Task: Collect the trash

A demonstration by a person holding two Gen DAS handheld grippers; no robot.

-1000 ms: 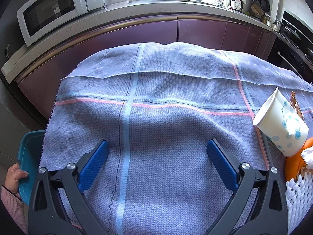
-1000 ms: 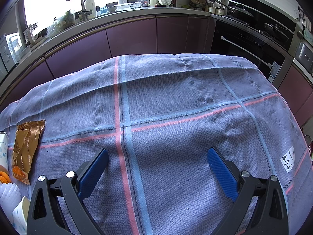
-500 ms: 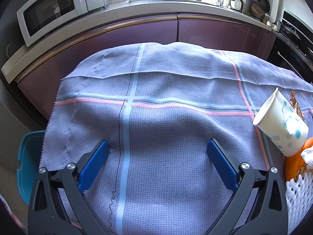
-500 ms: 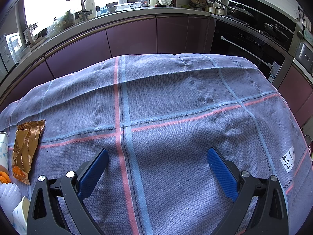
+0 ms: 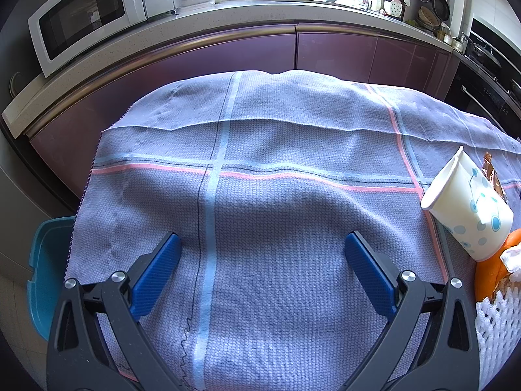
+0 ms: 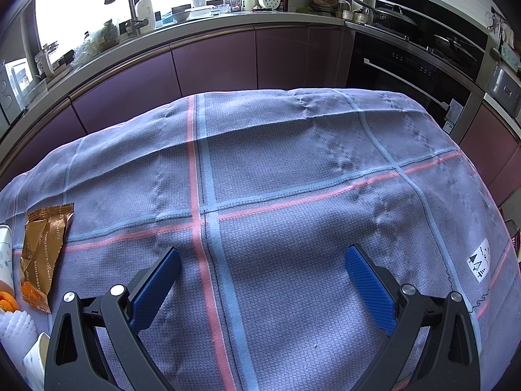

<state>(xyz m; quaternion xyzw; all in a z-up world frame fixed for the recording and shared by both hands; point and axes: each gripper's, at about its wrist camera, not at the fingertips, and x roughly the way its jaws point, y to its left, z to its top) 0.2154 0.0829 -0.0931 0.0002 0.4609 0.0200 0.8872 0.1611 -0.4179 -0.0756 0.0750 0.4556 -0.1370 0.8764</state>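
Both hand-held grippers, left (image 5: pixel 262 247) and right (image 6: pixel 262 262), hover spread and empty over the cloth-covered surface (image 5: pixel 276 150). Right of the left one a dotted paper cup (image 5: pixel 469 210) lies tipped; beyond it, the brown snack wrapper (image 6: pixel 44 249), reading "DAOXIANGCUN".

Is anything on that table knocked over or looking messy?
Yes. A spotted paper cup lies tipped on its side on the checked cloth, beside orange peel and white foam netting. A crumpled brown snack wrapper lies nearby.
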